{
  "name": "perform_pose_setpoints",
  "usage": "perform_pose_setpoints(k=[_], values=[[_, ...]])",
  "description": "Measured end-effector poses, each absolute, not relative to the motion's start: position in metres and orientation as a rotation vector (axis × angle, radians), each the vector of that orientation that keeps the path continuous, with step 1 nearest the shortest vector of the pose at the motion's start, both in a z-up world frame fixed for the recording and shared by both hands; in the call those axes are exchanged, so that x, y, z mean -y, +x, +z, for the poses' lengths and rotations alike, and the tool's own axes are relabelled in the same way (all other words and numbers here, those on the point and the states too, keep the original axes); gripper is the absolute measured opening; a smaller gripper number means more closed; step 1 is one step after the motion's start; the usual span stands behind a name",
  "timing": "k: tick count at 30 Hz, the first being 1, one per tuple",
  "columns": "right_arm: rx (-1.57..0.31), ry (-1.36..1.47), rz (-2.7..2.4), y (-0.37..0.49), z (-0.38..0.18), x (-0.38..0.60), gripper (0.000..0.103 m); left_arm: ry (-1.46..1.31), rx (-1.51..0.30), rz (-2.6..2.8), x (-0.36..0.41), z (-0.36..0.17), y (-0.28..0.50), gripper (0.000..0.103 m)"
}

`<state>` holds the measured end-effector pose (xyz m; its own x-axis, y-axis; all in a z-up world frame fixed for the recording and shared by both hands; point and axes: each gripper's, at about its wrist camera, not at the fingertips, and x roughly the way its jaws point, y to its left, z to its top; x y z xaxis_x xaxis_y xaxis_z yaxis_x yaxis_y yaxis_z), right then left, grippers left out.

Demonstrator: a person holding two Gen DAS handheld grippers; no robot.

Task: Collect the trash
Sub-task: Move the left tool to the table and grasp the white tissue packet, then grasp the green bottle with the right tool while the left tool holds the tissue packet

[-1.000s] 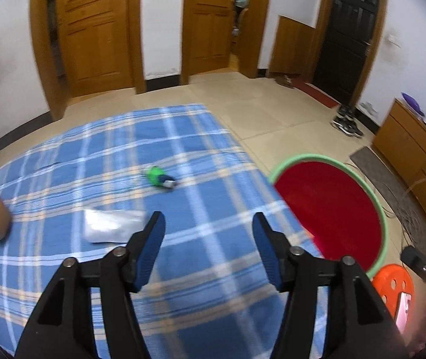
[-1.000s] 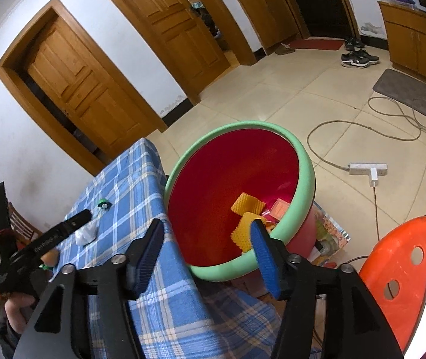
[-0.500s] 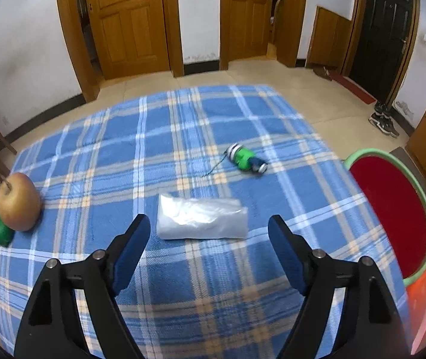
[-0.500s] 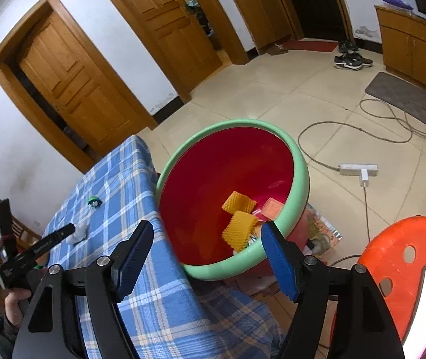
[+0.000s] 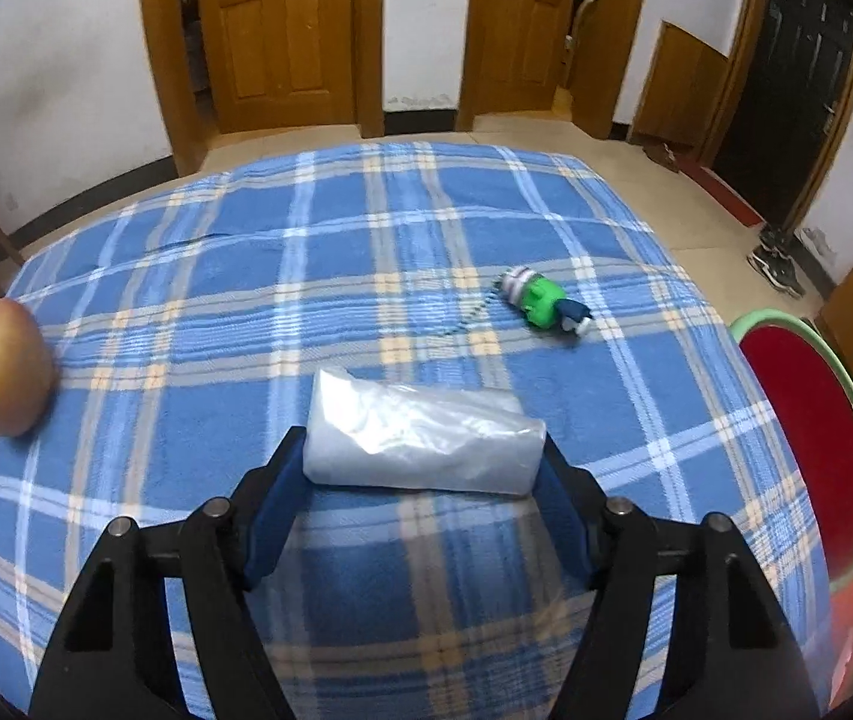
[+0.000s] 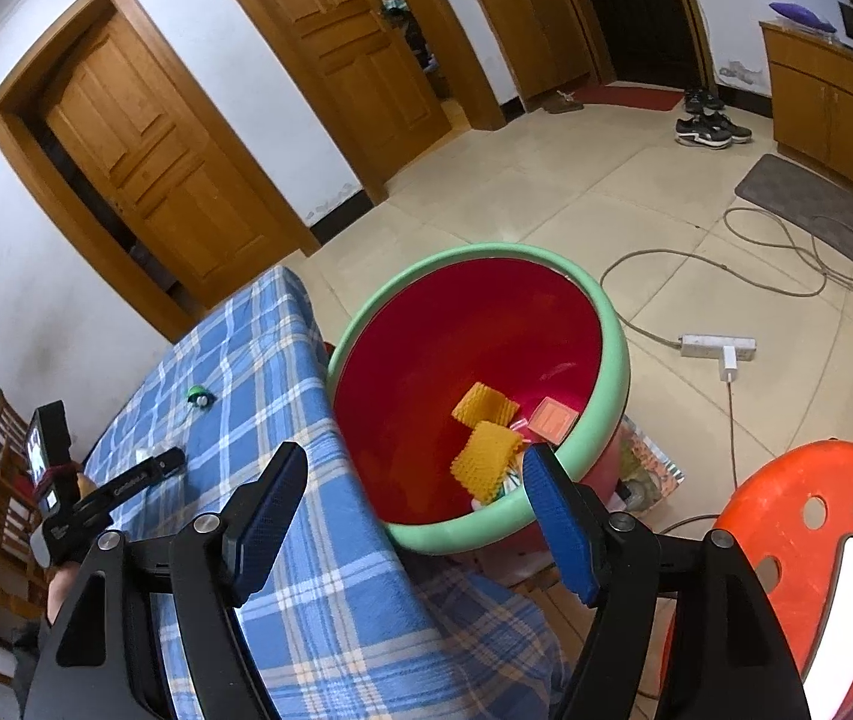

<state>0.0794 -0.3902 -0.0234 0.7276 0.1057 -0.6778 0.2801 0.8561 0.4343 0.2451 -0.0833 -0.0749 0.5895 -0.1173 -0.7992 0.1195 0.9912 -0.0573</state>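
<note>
Trash here means the clear plastic bag (image 5: 420,444), lying flat and crumpled on the bench under its blue plaid cloth (image 5: 336,276), well in from every edge. The left gripper (image 5: 423,480) straddles it with jaws spread, one blue pad at each short end of the bag; whether the pads touch the plastic I cannot tell, but nothing is pinched yet. That lengthwise straddle looks chosen so that closing would gather the thin film into a bunch rather than slide over it.

Beyond the bag lies a small green toy (image 5: 540,303), apart from it, and an apple (image 5: 0,369) sits at the bench's left edge, so the closing path looks unobstructed. The red basin (image 6: 477,396) with its green rim stands just off the bench's right edge, already holding yellow foam pieces (image 6: 483,444), which suggests it serves as the bin.

The right gripper (image 6: 414,516) hangs over the bench corner beside the basin, jaws released and holding nothing. An orange stool (image 6: 810,540) crowds the floor to the basin's right.
</note>
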Motion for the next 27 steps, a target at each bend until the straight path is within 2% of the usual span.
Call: perform_pose_setpoints(k=[13,22,27], values=[[-0.688,0.447,-0.042,0.064,0.038,0.353,0.075,-0.037,-0.873,-0.065,0.017,-0.045,0.211,0.072],[-0.701,0.359,0.105,0.077,0.080,0.277,0.075,-0.064,-0.828,-0.039,-0.019,-0.046,0.207,0.072],[-0.694,0.271,0.131,0.103,0.078,0.232,0.075,-0.096,-0.782,-0.038,-0.028,-0.047,0.207,0.072]])
